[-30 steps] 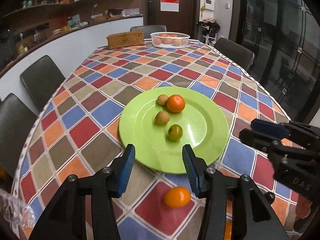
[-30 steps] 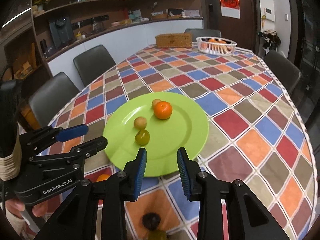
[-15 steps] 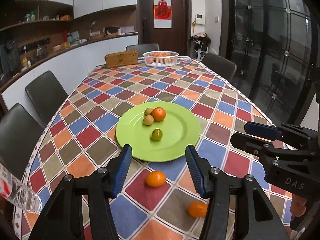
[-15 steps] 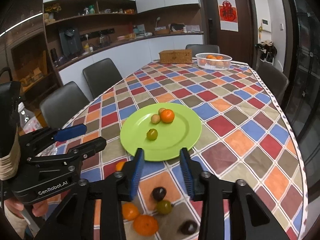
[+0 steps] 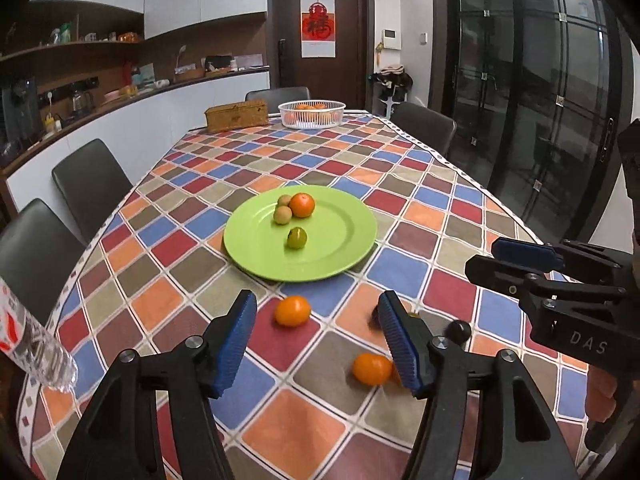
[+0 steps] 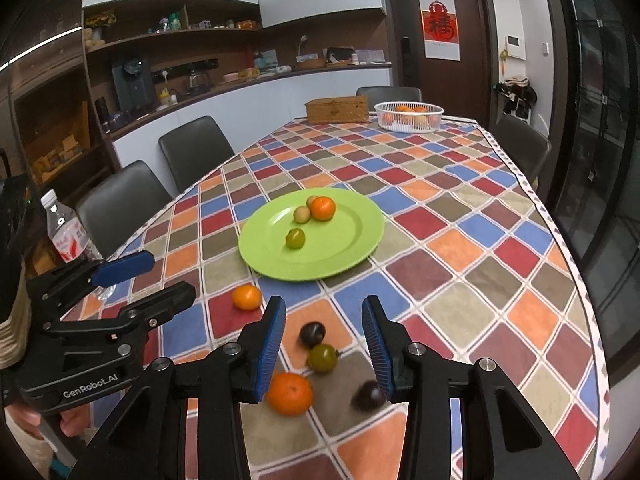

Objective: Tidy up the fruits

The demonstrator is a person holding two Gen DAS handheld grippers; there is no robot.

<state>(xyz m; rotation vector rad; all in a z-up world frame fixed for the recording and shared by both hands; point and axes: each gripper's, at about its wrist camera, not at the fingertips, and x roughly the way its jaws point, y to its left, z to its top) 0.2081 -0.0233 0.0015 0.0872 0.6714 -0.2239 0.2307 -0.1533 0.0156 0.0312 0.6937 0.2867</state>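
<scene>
A green plate [image 5: 340, 256] in the middle of the checked tablecloth holds an orange [image 5: 302, 205], two small tan fruits and a green fruit [image 5: 296, 237]. Nearer to me, loose on the cloth, lie an orange [image 5: 292, 311], a second orange [image 6: 289, 394], a green fruit [image 6: 322, 357] and two dark plums [image 6: 312, 334]. My left gripper [image 5: 316, 300] hovers above the near orange, its jaws opening and empty. My right gripper [image 6: 323, 304] hangs over the plums and green fruit, open and holding nothing.
At the table's far end stand a white basket [image 5: 312, 113] of oranges and a wicker box [image 5: 236, 115]. A water bottle [image 6: 66, 232] stands at the left edge. Dark chairs line both sides. The table's right edge [image 6: 560, 240] runs close by.
Both grippers have drawn back from the plate toward the near edge, bringing the loose fruits into view. The left jaws have spread wider; the right jaws widened a little.
</scene>
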